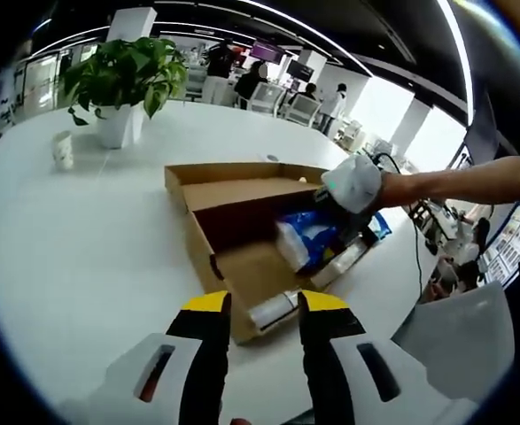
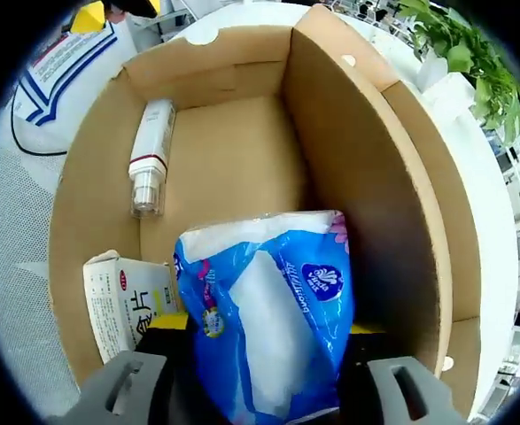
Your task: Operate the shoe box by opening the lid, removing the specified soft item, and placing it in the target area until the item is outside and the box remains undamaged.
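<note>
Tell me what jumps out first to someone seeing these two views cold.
In the right gripper view, the blue tissue pack dominates, sitting between the right gripper jaws inside the open cardboard box, with a white tube along the far wall and a small printed carton beside the pack. In the left gripper view, the same box lies open on the white table near a potted plant.

Matt brown cardboard shoe box (image 2: pixel 242 159); glossy, crinkled blue plastic tissue pack (image 2: pixel 268 328); smooth white bench (image 1: pixel 82 239); printed paper carton (image 2: pixel 127 305).
</note>
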A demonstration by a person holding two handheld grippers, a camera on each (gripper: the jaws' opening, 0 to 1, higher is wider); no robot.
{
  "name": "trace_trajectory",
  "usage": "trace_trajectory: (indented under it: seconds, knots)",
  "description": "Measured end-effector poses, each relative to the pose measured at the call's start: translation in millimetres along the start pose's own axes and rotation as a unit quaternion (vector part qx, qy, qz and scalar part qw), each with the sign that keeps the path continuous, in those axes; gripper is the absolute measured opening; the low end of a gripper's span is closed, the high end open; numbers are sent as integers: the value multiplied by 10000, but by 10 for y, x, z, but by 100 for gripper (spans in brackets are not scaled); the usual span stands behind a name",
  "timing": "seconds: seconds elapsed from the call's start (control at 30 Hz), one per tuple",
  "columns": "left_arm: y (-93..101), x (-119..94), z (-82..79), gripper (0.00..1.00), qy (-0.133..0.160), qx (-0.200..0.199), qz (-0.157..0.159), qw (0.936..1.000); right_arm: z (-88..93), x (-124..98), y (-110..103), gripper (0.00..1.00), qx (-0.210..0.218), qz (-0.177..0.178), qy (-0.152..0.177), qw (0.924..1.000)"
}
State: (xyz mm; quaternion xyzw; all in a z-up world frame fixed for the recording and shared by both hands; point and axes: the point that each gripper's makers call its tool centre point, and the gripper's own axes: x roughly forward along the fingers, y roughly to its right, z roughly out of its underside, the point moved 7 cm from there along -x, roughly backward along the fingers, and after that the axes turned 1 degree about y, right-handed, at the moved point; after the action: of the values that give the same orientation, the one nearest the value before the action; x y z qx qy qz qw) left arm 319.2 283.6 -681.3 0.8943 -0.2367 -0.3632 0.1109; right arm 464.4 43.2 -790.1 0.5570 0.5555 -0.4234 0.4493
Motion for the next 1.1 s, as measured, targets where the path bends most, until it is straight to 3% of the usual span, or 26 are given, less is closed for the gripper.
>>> trace_trajectory:
  seconds: [0.07,0.23,0.3,0.4,0.57,0.73,1.1]
  knots:
    - [-1,15,-5,29,20,-19,13,10000,0,-3,-19,61,11,-7,26,10000]
    - [34,40,18,28,17,-57,70,10000,10,-30,-110,45,68,31,165,9998]
    - [55,41,38,27,-23,-60,97,9999,2,-60,-128,38,62,211,223,9995]
    - [69,29,50,25,-87,-20,103,9999,-19,-117,-152,33,201,259,352,9988]
    - [65,-28,9,24,-119,31,51,9999,-23,-220,-163,32,395,342,511,9973]
    - [94,-83,13,24,-63,44,33,10000,-116,-403,-185,32,483,394,987,9932]
    - [199,-159,14,27,12,172,52,9998,-249,-750,-381,33,388,658,1246,9893]
